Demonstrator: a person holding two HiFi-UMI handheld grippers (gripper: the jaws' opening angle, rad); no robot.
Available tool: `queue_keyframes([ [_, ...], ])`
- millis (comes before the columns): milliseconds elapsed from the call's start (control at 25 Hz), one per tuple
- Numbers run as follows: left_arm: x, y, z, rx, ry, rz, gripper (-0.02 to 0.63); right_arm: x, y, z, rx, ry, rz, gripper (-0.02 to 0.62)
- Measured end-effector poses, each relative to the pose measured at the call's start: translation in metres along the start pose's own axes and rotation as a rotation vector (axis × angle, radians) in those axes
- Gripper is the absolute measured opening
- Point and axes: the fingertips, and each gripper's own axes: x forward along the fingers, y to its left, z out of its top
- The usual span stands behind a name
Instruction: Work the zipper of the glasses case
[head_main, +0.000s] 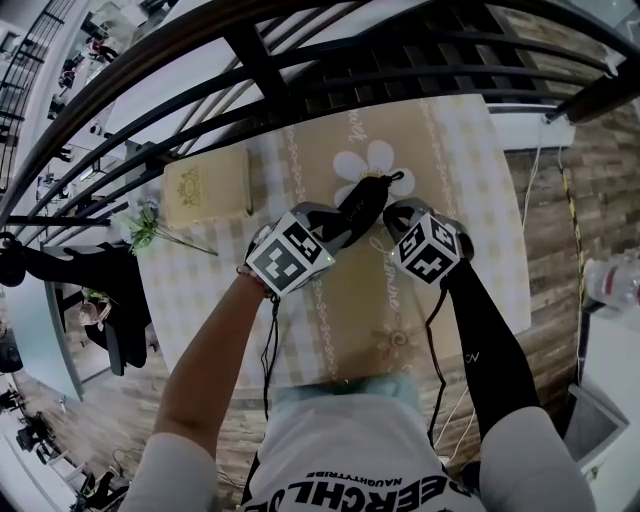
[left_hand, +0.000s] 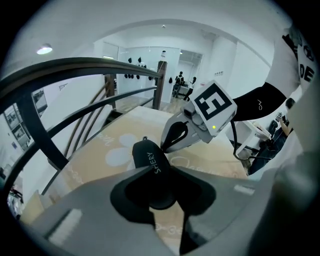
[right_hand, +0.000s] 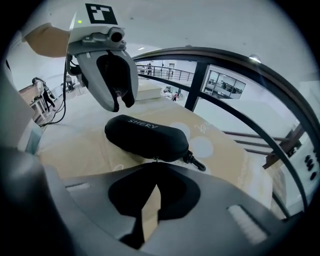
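A black zippered glasses case (head_main: 368, 195) lies on the beige tablecloth (head_main: 470, 180), a small clip at its far end (right_hand: 196, 162). In the left gripper view the case's near end (left_hand: 150, 157) lies between the jaws of my left gripper (left_hand: 159, 170). The right gripper view shows that gripper (right_hand: 120, 102) open and just above the case (right_hand: 145, 136), its pads off it. My right gripper (right_hand: 156, 167) is shut, its tips at the case's side, where the small zipper pull (right_hand: 155, 159) sits. In the head view both grippers flank the case, left (head_main: 343, 222) and right (head_main: 388, 215).
A cream book (head_main: 207, 190) lies at the table's back left, with a flower sprig (head_main: 148, 225) beside it. A black curved railing (head_main: 300, 60) runs just behind the table. The table's right edge (head_main: 515, 230) drops to a wooden floor.
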Motion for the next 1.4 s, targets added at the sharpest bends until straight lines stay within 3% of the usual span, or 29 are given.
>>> queue_keyframes([
  [280, 0.028, 0.0, -0.002, 0.064, 0.009, 0.012, 0.195, 0.01, -0.016, -0.004, -0.041, 0.036, -0.035, 0.031],
  [720, 0.031, -0.003, -0.002, -0.033, -0.026, -0.039, 0.198, 0.009, -0.012, -0.007, -0.125, 0.038, -0.018, 0.029],
  [1400, 0.031, -0.001, -0.002, -0.064, -0.044, -0.058, 0.197, 0.006, 0.008, -0.006, -0.141, 0.038, 0.033, 0.029],
])
